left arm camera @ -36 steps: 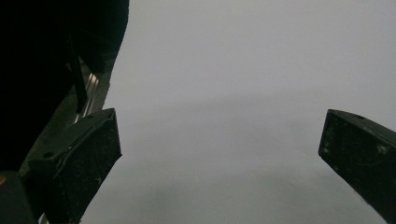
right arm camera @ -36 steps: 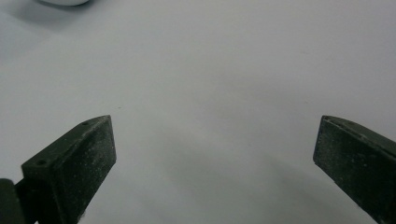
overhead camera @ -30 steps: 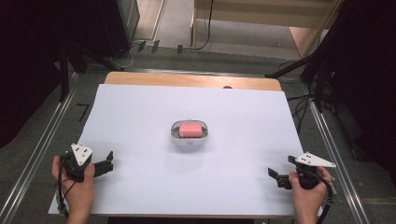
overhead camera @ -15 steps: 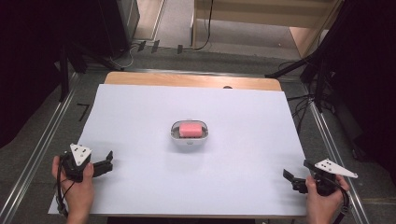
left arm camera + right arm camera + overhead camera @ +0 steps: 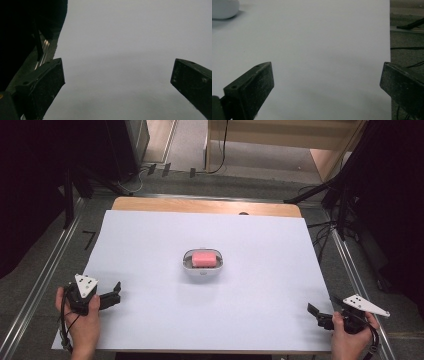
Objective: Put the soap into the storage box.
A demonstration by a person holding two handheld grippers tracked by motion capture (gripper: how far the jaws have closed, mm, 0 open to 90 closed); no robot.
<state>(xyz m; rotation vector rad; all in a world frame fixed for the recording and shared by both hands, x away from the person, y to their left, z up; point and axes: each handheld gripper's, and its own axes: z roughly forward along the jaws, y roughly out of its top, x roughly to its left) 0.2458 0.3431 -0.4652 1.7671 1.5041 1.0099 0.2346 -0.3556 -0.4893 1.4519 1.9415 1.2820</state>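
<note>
A small white dish [image 5: 187, 263] sits at the middle of the white table sheet [image 5: 150, 245], with a pink block [image 5: 204, 258] lying in it. Near the front left edge a hand holds my left gripper [image 5: 116, 293], open, its jaws pointing right over bare sheet. In the left gripper view the left gripper [image 5: 117, 82] stands wide apart with nothing between its jaws. At the front right corner my right gripper [image 5: 316, 315] is open and empty, well away from the dish. The right gripper view has the right gripper [image 5: 327, 82] over bare sheet, with the dish [image 5: 223, 8] at the top left corner.
A wooden strip [image 5: 205, 206] runs along the table's far edge. Metal rails [image 5: 47, 270] flank both sides, and cables [image 5: 330, 235] lie on the floor at the right. Dark stands and equipment stand beyond the table.
My right gripper has drawn back toward the front right corner, down and rightward. The left gripper and the dish have stayed put.
</note>
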